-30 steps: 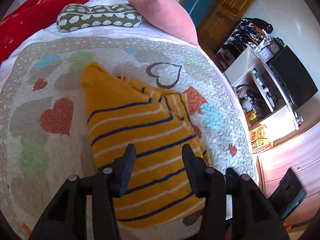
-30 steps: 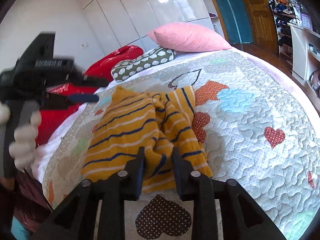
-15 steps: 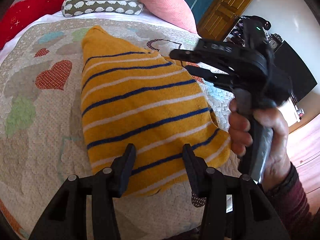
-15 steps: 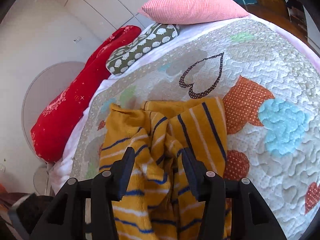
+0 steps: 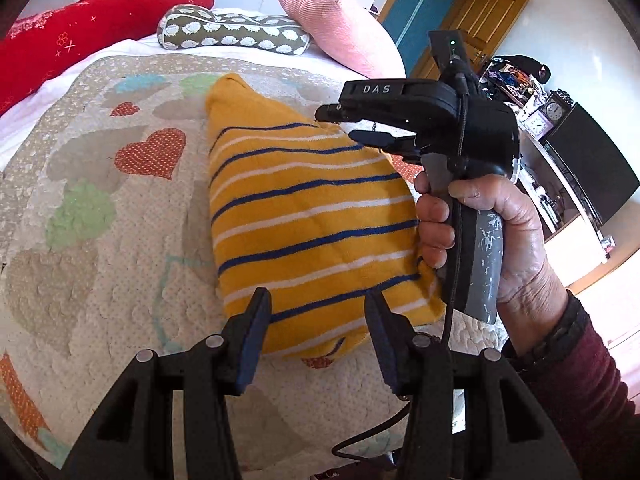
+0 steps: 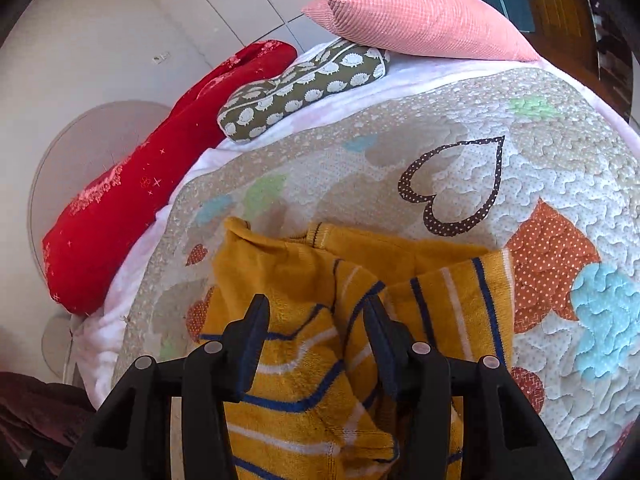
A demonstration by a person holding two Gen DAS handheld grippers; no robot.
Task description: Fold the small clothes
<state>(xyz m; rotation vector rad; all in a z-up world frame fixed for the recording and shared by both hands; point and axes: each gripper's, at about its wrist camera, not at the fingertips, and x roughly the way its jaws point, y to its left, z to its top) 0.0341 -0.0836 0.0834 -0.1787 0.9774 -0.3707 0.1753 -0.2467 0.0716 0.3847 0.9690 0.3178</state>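
A small yellow sweater [image 5: 304, 220] with blue and white stripes lies on the quilted bedspread [image 5: 100, 240]. In the right wrist view the sweater [image 6: 312, 360] is bunched and creased, with a striped sleeve [image 6: 460, 300] to the right. My left gripper [image 5: 316, 320] is open and empty, just above the sweater's near hem. My right gripper [image 6: 316, 328] is open, over the crumpled middle of the sweater. In the left wrist view the right gripper [image 5: 344, 122] hangs over the sweater's right edge, fingers apart, held by a hand [image 5: 492, 232].
A pink pillow [image 5: 336, 24], a green patterned cushion [image 5: 236, 34] and a red blanket [image 5: 80, 28] lie at the head of the bed. A black cabinet [image 5: 588, 168] and cluttered shelves stand right of the bed. A wooden door [image 5: 480, 12] is beyond.
The right gripper has let go of the sweater and opened, then risen over it. The sweater's body has been laid flat. The left gripper has stayed open near the hem.
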